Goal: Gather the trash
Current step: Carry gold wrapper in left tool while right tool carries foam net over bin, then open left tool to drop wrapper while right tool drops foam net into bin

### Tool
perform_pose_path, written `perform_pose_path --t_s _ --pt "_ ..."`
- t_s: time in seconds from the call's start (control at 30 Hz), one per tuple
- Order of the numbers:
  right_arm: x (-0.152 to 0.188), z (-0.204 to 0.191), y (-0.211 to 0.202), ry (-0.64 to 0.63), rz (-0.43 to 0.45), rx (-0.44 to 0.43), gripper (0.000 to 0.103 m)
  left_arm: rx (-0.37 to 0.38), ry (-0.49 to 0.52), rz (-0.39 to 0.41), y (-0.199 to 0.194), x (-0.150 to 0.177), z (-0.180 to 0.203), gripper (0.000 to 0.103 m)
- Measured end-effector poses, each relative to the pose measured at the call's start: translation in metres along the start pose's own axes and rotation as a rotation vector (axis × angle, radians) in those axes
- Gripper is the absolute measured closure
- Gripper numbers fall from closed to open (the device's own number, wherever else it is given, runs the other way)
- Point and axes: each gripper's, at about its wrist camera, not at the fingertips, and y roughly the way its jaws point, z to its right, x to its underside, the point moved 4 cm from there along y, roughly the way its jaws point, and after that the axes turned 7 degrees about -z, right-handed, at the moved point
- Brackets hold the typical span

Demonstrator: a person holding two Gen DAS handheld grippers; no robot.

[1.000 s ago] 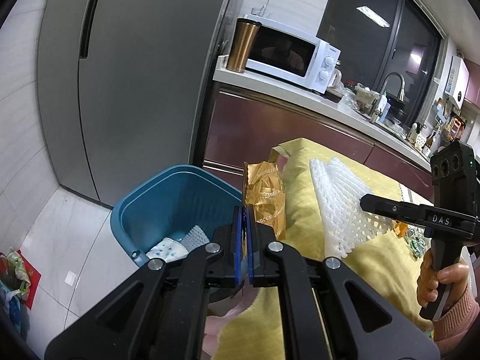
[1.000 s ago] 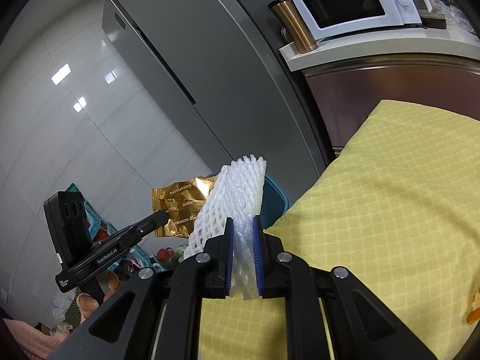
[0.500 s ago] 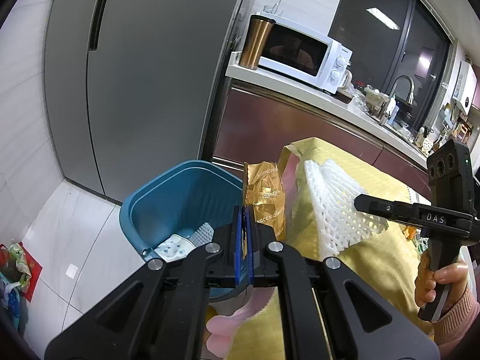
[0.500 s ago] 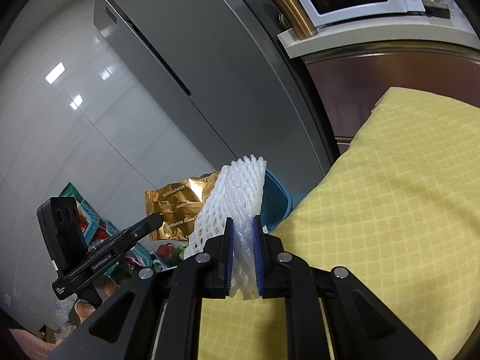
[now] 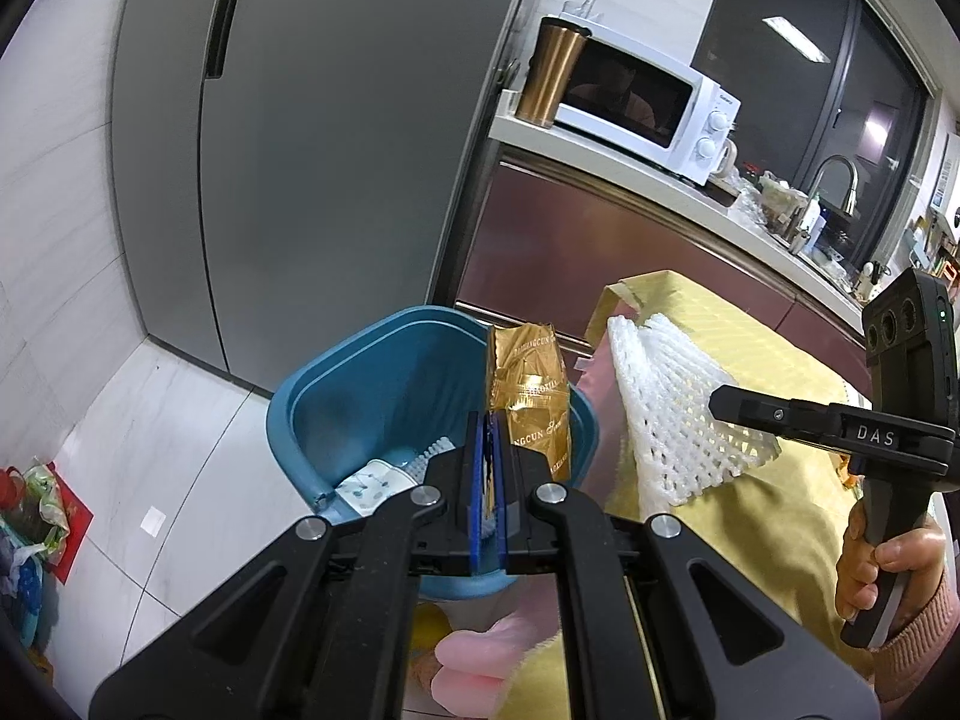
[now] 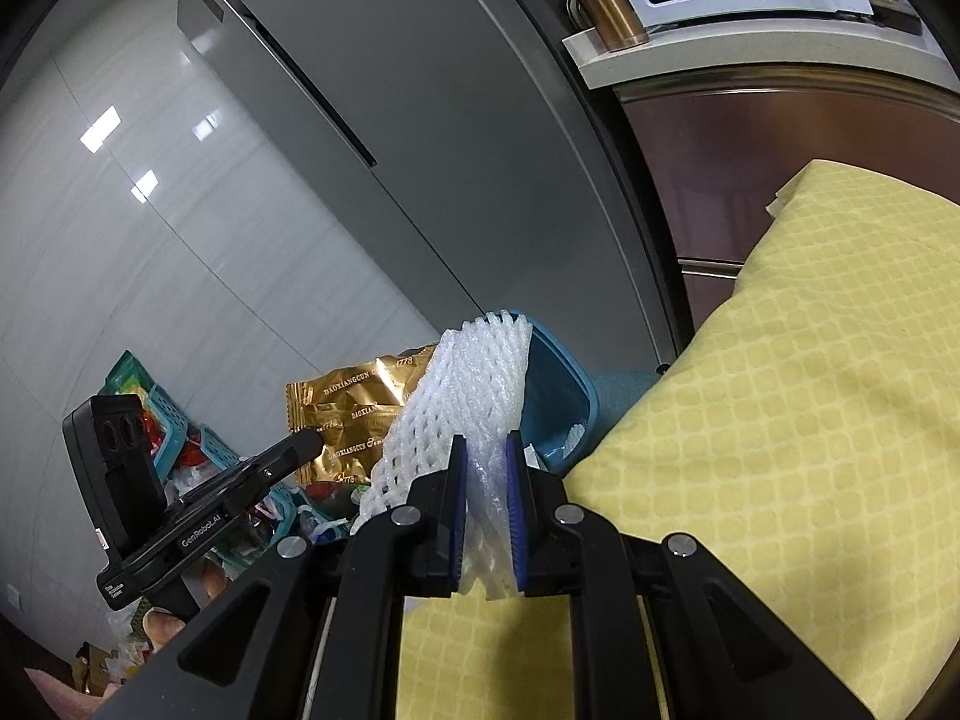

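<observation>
**Lead:** Trash is already in both your tools. The blue bin (image 5: 372, 396) sits on the floor beside the yellow-covered table (image 6: 810, 390), so work from that: bring each piece over its open mouth before you let go.

**Second:** What am I holding, exactly?

**Lead:** Your right gripper (image 6: 485, 516) is clenched on the white foam net (image 6: 462, 396), the bigger piece, which in the left view hangs over the table's edge rather than the bin. I'd carry it further across first; it is light and springy and could catch the rim. Your left gripper (image 5: 493, 480) is pinched tight on the gold wrapper (image 5: 528, 396), which stands upright in front of the bin's opening and looks nearly placed.

**Second:** Anything I can't judge from here?

**Lead:** Your own tool covers the bin's near wall, so you can't tell how full it is; only a pale packet (image 5: 366, 483) and something bristly show inside. The net's lower end is hidden between your pads.
</observation>
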Motion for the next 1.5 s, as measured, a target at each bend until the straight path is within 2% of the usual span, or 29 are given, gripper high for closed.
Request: perform_pose_path --t_s 1.0,1.1,1.17,1.33,1.47,1.5 --pt "-0.025 -0.010 0.071 0.000 -0.099 0.124 0.090 -0.081 -0.086 -0.102 0.063 0.003 -0.033 0.099" --pt "-0.026 -0.010 0.075 -0.006 -0.110 0.137 0.088 -0.078 -0.090 -0.114 0.070 0.003 -0.033 0.099" --pt "-0.027 -0.010 0.077 -0.004 -0.112 0.144 0.083 -0.078 -0.092 -0.121 0.073 0.005 -0.034 0.099" --pt "-0.030 -0.008 0.083 -0.005 -0.128 0.153 0.081 -0.070 -0.096 -0.141 0.083 0.010 -0.032 0.097" --pt "-0.030 -0.008 0.082 -0.011 -0.121 0.149 0.074 -0.068 -0.098 -0.148 0.088 0.012 -0.031 0.090" --pt "-0.030 -0.008 0.082 -0.010 -0.117 0.143 0.072 -0.069 -0.097 -0.148 0.089 0.013 -0.031 0.085"
